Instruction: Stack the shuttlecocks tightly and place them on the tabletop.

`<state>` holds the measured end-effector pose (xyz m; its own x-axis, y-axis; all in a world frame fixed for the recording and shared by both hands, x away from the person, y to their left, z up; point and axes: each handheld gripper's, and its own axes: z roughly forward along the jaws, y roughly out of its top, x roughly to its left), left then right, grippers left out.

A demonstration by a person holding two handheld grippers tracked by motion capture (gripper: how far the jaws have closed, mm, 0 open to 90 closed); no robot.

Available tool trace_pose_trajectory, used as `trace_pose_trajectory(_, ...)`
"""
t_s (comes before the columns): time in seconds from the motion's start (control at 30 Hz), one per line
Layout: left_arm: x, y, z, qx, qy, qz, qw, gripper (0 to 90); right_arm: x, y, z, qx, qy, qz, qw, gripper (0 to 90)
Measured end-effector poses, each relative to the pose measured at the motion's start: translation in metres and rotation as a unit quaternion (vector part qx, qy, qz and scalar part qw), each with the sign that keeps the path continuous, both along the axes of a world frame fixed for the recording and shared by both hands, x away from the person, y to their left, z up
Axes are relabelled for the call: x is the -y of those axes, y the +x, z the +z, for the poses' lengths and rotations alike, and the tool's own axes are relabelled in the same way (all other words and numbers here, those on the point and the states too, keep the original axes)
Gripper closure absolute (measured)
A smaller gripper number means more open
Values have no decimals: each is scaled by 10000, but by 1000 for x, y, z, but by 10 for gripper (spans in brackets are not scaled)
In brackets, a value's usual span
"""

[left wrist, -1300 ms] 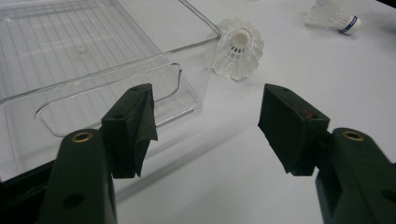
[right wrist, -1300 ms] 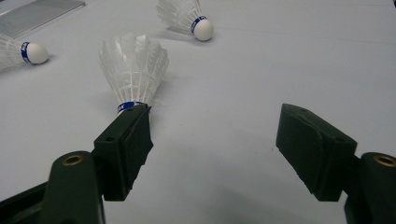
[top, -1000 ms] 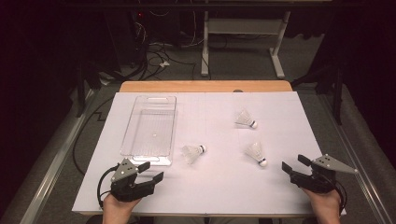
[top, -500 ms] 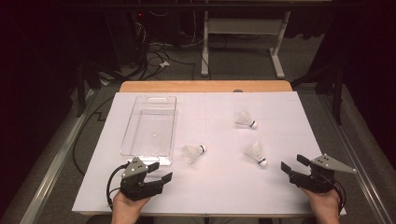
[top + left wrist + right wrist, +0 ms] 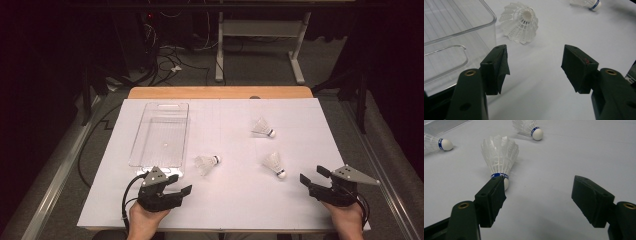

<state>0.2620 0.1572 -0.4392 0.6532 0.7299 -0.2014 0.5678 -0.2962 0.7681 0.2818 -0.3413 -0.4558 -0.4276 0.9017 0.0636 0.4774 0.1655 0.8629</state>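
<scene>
Three white shuttlecocks lie on the white table top (image 5: 225, 200). The left shuttlecock (image 5: 207, 163) (image 5: 520, 22) lies beside the near end of a clear plastic tray (image 5: 161, 134) (image 5: 474, 32). My left gripper (image 5: 180, 184) (image 5: 537, 67) is open and empty, a short way in front of that shuttlecock. The near right shuttlecock (image 5: 274, 164) (image 5: 499, 155) rests just beyond my right gripper (image 5: 311, 175) (image 5: 544, 197), which is also open and empty; its cork sits by the left jaw's tip. The far shuttlecock (image 5: 262, 127) (image 5: 530, 127) lies further back.
The tray holds nothing and runs lengthwise away from me on the left. A wooden table edge (image 5: 220, 92) shows behind the white sheet. Cables and a desk frame (image 5: 260, 45) stand on the dark floor beyond. Another shuttlecock (image 5: 587, 3) shows at the top of the left gripper view.
My left gripper has moved to the right, closer to the left shuttlecock and the tray's near corner. The right gripper and the shuttlecocks have stayed put.
</scene>
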Motion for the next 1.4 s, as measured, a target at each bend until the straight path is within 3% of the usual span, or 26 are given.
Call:
trace_pose_trajectory(0.13,6,2,-1,-16,89,-3,10000,386,0,0,0,4,-10,4,10000,274)
trace_pose_trajectory(1.0,33,22,-2,-171,169,-20,9997,425,0,0,0,-14,-4,23,10000,276)
trace_pose_trajectory(1.4,45,33,-1,-153,275,-7,9995,436,0,0,0,-9,36,28,10000,275)
